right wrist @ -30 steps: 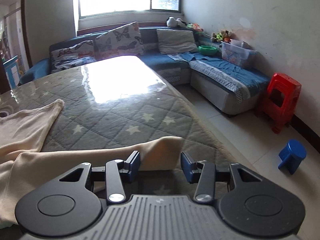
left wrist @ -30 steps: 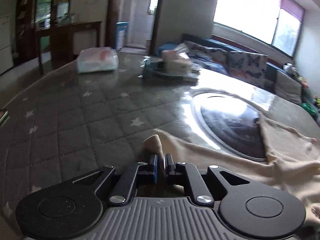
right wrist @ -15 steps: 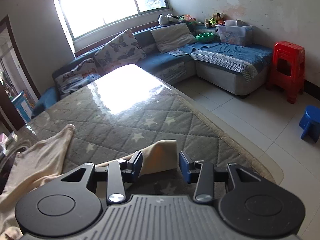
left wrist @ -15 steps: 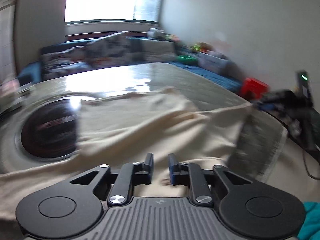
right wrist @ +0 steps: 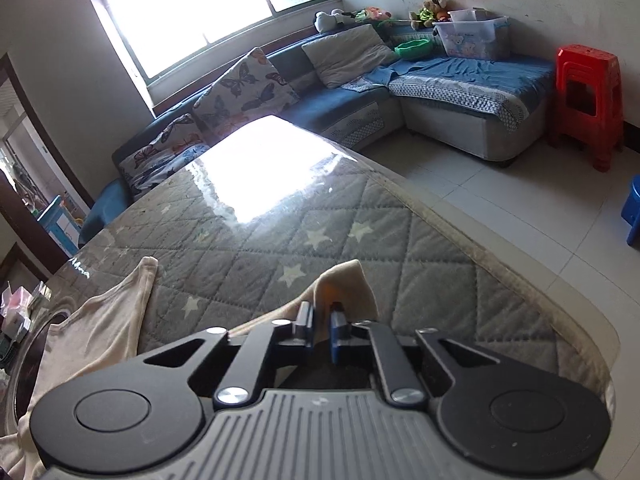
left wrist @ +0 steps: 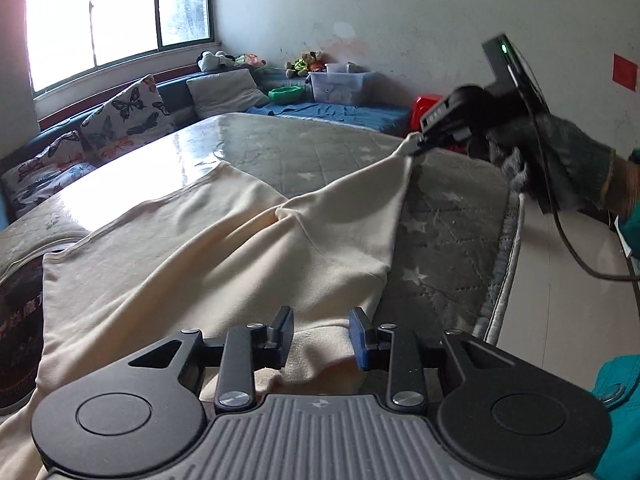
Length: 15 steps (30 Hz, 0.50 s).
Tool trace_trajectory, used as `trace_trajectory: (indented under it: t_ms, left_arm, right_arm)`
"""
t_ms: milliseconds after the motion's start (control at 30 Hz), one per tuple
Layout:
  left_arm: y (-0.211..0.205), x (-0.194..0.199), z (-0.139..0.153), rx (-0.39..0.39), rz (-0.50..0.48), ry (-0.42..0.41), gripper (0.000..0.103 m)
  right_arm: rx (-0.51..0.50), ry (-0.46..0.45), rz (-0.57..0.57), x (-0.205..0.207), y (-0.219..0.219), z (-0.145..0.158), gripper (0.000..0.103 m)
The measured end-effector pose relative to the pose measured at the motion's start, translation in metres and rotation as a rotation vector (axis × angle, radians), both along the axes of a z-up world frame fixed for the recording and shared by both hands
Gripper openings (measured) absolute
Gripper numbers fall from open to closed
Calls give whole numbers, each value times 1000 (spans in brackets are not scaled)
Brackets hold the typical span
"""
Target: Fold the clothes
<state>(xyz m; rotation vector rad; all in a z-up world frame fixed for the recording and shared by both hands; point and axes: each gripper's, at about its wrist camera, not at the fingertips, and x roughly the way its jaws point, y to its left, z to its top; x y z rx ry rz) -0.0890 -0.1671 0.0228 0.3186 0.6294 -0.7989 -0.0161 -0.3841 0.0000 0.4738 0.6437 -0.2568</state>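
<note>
Gripping one corner of the cream garment (left wrist: 224, 240), the right gripper (right wrist: 321, 326) has its fingers clenched on the cloth and lifts it just off the quilted bench (right wrist: 340, 248), while the rest lies spread across the bench top. The left gripper (left wrist: 321, 336) hovers over the near hem with its fingers released and cloth lying between them. Judging by this, a fold is being set up, and the next move calls for the left fingers to clench that hem.

Garment (left wrist: 208, 248) lying across table (left wrist: 448, 216), its corner rising to right gripper (left wrist: 418, 147), left gripper (left wrist: 321, 338) sitting over near hem, sofa (right wrist: 460, 80) standing behind table, stool (right wrist: 588, 100) standing right of sofa
</note>
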Motion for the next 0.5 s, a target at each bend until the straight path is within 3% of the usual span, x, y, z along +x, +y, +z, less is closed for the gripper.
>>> trace_trajectory:
  t_ms: [133,267,400,500]
  left_arm:
    - [-3,-1,-3,-4,-29,10,9]
    - [-3,-8,-3,-22,-65,20,5]
    - [5,-16,0,-55,-118,66,4]
    - [9,-21,1,-54,-148,90,3]
  right_arm:
    - [-103,-102,57,0,14,24,2]
    - [-196,-192,92,-13,25,41,2]
    - [-218,-3,5,-10,9,15,9]
    - [-241,54,-56,-16,2,8,10]
